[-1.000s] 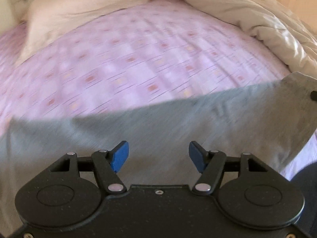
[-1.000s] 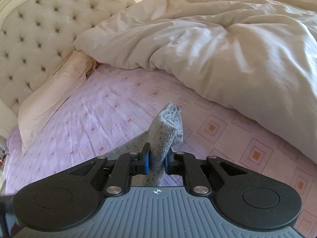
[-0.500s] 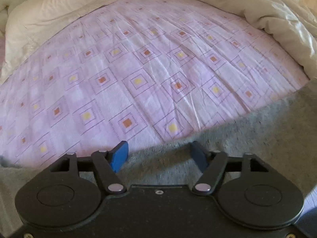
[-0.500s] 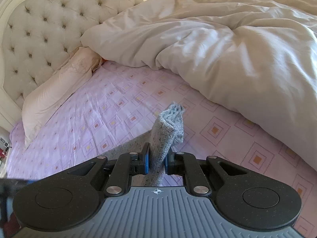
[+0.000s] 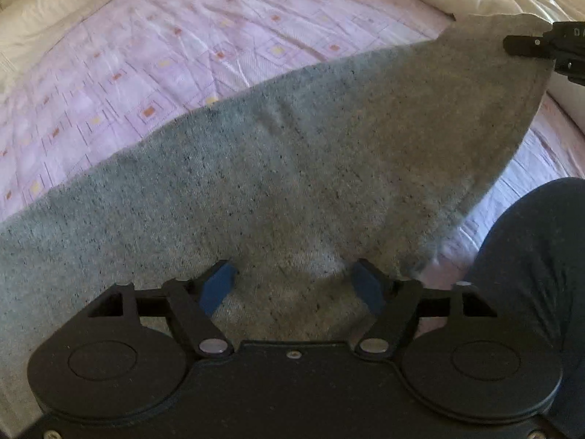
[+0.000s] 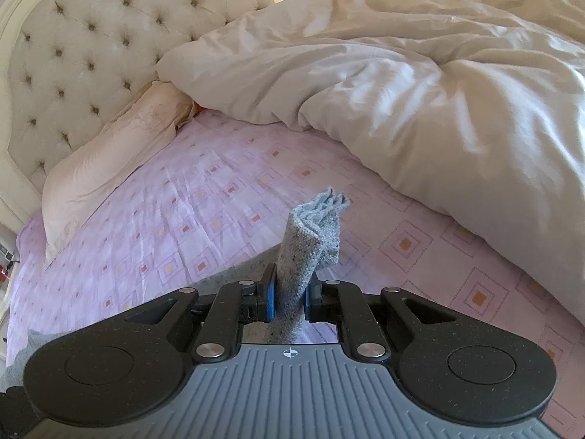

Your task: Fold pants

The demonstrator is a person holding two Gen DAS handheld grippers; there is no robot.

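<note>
The left hand-held gripper (image 5: 292, 285) hangs over the grey pants (image 5: 292, 168). Its jaws have just been opening wider, and they grip nothing. The right hand-held gripper (image 6: 289, 298) pinches a bunched end tight, lifted off the pink bed (image 6: 175, 219). No neat fold shows yet. A moment ago, less grey cloth filled the left view.

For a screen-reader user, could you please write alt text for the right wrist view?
The right gripper is shut on a bunched corner of the grey pants, which stands up between its blue pads. Beyond lies a bed with a pink patterned sheet, a rumpled white duvet on the right, a pillow and a tufted headboard on the left.
</note>
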